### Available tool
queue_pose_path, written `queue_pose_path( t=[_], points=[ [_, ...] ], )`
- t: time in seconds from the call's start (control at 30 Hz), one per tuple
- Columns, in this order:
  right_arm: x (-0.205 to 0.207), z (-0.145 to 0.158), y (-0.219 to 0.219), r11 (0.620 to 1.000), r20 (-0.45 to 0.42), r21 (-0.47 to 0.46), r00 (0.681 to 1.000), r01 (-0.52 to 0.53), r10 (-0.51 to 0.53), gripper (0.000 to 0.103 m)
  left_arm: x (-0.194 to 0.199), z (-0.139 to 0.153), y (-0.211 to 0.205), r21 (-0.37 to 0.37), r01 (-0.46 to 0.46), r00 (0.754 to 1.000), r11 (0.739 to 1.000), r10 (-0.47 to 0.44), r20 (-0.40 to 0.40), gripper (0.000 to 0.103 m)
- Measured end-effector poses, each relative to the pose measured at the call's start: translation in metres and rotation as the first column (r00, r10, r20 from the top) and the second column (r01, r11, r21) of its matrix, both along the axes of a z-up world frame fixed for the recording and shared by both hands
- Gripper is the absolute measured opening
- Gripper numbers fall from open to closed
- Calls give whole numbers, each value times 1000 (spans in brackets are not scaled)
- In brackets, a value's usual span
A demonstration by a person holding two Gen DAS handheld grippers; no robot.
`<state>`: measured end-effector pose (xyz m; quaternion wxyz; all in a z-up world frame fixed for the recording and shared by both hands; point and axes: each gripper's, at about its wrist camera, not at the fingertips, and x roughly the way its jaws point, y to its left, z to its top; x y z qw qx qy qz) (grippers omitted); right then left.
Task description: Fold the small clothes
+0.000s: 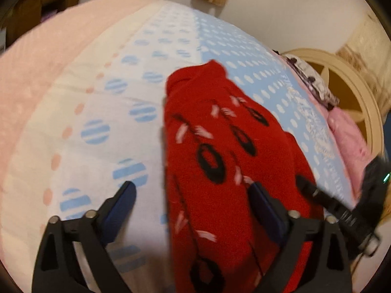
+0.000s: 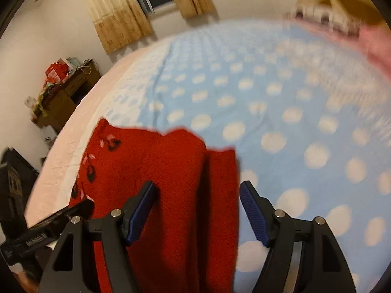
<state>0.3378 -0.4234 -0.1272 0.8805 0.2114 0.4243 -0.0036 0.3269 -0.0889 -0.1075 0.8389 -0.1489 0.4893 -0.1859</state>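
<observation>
Your left gripper (image 1: 191,202) had its fingers spread wide, holding nothing. The red fuzzy top (image 1: 220,171) lay just past those fingers, with its left edge between them and the rest running out under the right finger. Your right gripper (image 2: 198,210) was open too, not squeezing anything. The top's (image 2: 171,183) right edge sat between its fingers, a thick folded strip of red.

The top looked soft, floppy and light. It would bend and sag when you lifted it, so it needed a pinch from both sides. It looked fuzzy, not slippery, so a grip should hold. I think the best places to grab were the two near side edges, one for each gripper, where the cloth was thick enough to pinch.

Both of your hands tipped down toward the bed, side by side, close over the near end of the top.

Past the fingers, the red top stretched away across the blue spotted blanket (image 2: 293,122). Farther off was a pink cover (image 1: 48,61), and curtains (image 2: 117,17) hung on the far wall.
</observation>
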Motion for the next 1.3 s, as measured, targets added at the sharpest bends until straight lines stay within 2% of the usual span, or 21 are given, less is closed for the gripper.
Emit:
queue_pose_path(
  t=[0.07,0.17,0.33,0.43,0.5,0.57,0.73,0.9,0.97,1.07,1.2,1.3],
  points=[
    [-9,-4,1,1000,63,-6,998,-1,2,72,-2,1,-3,18,10,1000,1000,-10,26,98],
    [-12,-5,4,1000,77,-17,997,-15,16,72,-4,2,-13,71,30,998,997,-34,54,98],
    [-13,-5,7,999,88,-30,995,-37,40,72,0,1,-17,70,31,998,997,-35,56,97],
    [-9,-4,14,996,94,-49,993,-74,78,60,0,2,-23,103,36,997,994,-44,69,95],
    [-9,-3,18,995,100,-64,991,-81,87,54,0,4,-26,103,49,995,993,-58,77,88],
    [-10,-2,22,992,110,-88,989,-87,96,50,-1,7,-31,110,71,992,991,-81,98,74],
    [-12,1,32,983,124,-161,986,-88,109,46,-4,12,-45,206,66,985,976,-97,144,68],
    [-12,0,34,980,131,-180,985,-85,110,46,-4,14,-52,248,59,980,967,-104,172,61],
    [-13,-1,33,982,135,-169,985,-83,106,46,-5,15,-55,263,58,977,963,-109,184,55],
    [-15,1,38,975,138,-207,985,-77,108,45,-10,18,-60,310,47,970,950,-117,213,47],
    [-20,8,53,951,141,-298,982,-76,123,38,-15,24,-59,324,33,970,946,-109,219,36],
    [-25,12,53,955,148,-291,982,-67,114,37,-19,27,-56,325,36,969,945,-112,220,34]
  ],
)
